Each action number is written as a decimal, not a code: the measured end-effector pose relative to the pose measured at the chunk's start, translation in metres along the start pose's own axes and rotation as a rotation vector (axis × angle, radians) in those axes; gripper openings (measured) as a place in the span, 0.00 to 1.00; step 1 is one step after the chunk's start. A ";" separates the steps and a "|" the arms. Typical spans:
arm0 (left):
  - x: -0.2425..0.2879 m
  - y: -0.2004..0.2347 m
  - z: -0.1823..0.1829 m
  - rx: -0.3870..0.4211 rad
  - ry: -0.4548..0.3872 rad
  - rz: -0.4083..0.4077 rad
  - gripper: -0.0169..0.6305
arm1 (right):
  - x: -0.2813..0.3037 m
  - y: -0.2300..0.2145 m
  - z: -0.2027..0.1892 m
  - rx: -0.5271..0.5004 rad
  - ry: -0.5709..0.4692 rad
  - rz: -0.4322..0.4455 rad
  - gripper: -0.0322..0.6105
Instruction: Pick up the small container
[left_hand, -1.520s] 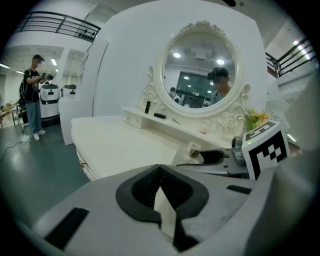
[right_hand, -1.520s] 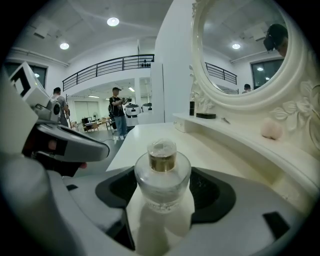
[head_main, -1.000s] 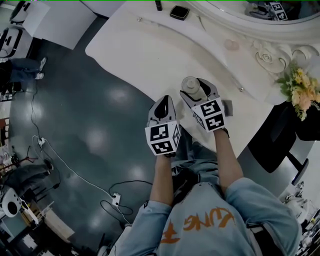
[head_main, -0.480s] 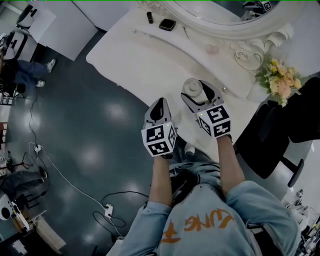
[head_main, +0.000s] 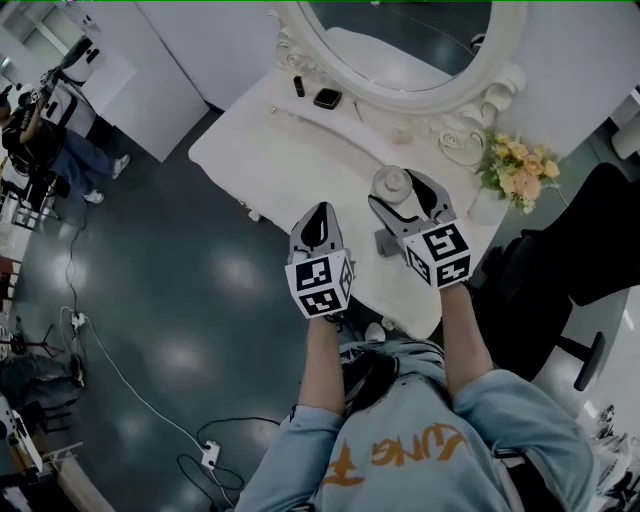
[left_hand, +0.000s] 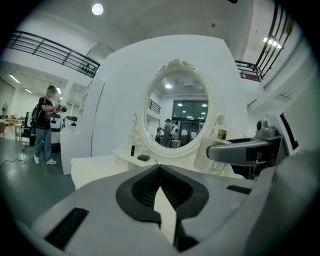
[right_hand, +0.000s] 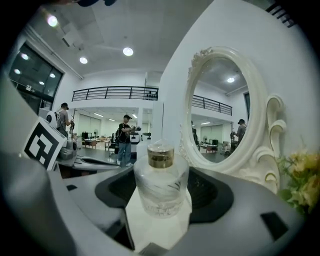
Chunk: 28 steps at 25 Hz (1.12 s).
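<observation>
Already the container (right_hand: 161, 184) is in the right gripper (head_main: 400, 192).
Its jaws clamp the glass body, apparently lifted above the table (head_main: 290, 160); the left gripper (head_main: 318, 216) is closed on nothing. Pickup looks done.

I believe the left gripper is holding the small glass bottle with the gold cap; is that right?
Not quite: the right gripper holds the small glass bottle with the gold cap, as the right gripper view shows.
</observation>
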<state>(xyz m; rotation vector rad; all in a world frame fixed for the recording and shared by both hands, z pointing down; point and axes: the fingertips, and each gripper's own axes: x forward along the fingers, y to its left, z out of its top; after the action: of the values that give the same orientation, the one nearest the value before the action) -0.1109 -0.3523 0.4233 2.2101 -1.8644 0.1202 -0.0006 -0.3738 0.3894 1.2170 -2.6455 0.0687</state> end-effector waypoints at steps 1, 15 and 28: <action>-0.001 -0.002 0.007 0.006 -0.015 -0.001 0.06 | -0.004 -0.002 0.008 -0.003 -0.019 -0.003 0.55; -0.009 -0.017 0.037 0.042 -0.084 -0.018 0.06 | -0.028 -0.008 0.035 -0.012 -0.096 -0.022 0.55; -0.005 -0.024 0.033 0.047 -0.069 -0.053 0.06 | -0.033 -0.012 0.029 -0.007 -0.083 -0.045 0.55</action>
<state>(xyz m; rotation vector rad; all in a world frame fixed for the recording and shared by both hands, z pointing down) -0.0915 -0.3521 0.3867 2.3212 -1.8550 0.0793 0.0238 -0.3617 0.3529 1.3039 -2.6846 0.0011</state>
